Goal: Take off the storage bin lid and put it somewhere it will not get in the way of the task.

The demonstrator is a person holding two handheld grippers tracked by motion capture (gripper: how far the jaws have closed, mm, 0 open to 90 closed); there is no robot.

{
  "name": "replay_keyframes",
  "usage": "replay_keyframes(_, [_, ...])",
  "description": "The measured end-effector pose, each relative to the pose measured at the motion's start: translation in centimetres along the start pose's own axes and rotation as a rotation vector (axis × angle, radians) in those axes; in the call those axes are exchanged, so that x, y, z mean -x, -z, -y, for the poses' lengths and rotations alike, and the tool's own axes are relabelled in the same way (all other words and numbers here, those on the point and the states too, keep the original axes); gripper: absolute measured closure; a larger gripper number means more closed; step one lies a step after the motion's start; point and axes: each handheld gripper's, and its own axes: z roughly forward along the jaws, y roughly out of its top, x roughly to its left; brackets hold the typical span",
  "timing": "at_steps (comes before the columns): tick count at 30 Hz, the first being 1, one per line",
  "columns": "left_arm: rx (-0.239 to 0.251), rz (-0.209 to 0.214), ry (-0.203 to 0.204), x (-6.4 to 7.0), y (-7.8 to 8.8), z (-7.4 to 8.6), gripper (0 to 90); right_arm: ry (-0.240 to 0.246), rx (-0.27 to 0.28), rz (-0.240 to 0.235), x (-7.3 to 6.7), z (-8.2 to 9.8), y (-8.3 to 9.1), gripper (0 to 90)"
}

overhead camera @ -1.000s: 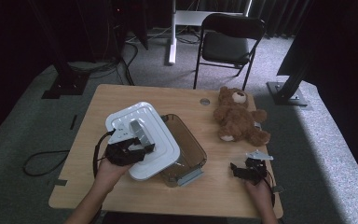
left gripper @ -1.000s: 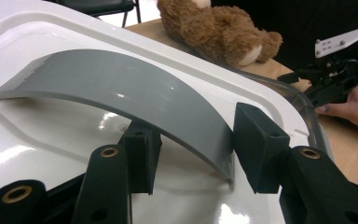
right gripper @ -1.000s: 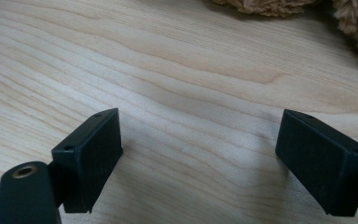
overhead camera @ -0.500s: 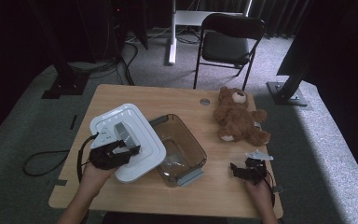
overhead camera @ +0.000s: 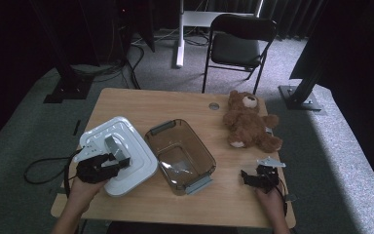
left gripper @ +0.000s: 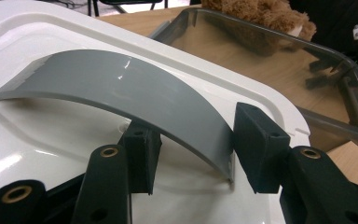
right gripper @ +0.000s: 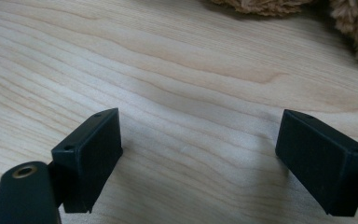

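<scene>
The left claw (left gripper: 191, 154) has its two black jaws clamped on the near end of the curved grey plastic handle (left gripper: 121, 88) that arches over the white rectangular plastic lid (left gripper: 42, 135). One pad sits under the arch and the other presses its outer edge. The handle's long axis runs away from the claw and to its left, so the lid's weight lies mostly beyond the grip. In the high view the lid (overhead camera: 126, 161) lies over the table's near-left part, at the left claw (overhead camera: 100, 165); whether it rests flat on the wood or hangs just above it I cannot quite tell.

Just past the lid's far edge, to the claw's right, stands the open, smoky-brown transparent plastic box (overhead camera: 180, 156), its long side alongside the lid.

The right claw (right gripper: 200, 158) has its jaws wide apart over bare wooden tabletop (right gripper: 168, 56), holding nothing. Beyond it lies the brown plush teddy bear (overhead camera: 248, 122), much nearer this hand than the left.
</scene>
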Motion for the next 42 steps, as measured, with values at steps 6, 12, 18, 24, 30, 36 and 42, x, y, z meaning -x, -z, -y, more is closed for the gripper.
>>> replay_keyframes(6, [-0.021, -0.010, -0.010, -0.4, 0.0, 1.0, 53.2, 0.000, 0.000, 0.001, 0.0, 0.0, 0.0, 13.4])
replay_keyframes(12, [-0.064, 0.011, 0.000, -1.0, -1.4, 2.3, 53.1, 0.000, 0.000, 0.001, 0.0, 0.0, 0.0, 13.4])
replay_keyframes(18, [-0.079, 0.043, -0.023, -2.0, -3.0, 4.1, 53.1, 0.000, 0.000, 0.000, 0.0, 0.0, 0.0, 13.4])
replay_keyframes(24, [-0.110, 0.072, -0.018, -2.8, -4.6, 5.3, 53.1, 0.000, 0.000, 0.001, 0.0, 0.0, 0.0, 13.4])
replay_keyframes(30, [-0.130, 0.085, -0.013, -3.4, -5.9, 6.1, 53.1, 0.000, 0.000, 0.001, 0.0, 0.0, 0.0, 13.4])
replay_keyframes(36, [-0.162, 0.087, -0.011, -3.9, -6.9, 6.8, 53.0, -0.001, 0.000, 0.000, 0.0, 0.0, 0.0, 13.4])
replay_keyframes(42, [-0.172, 0.100, -0.010, -4.5, -7.6, 7.4, 51.5, -0.001, 0.000, 0.000, 0.0, 0.0, 0.0, 13.4])
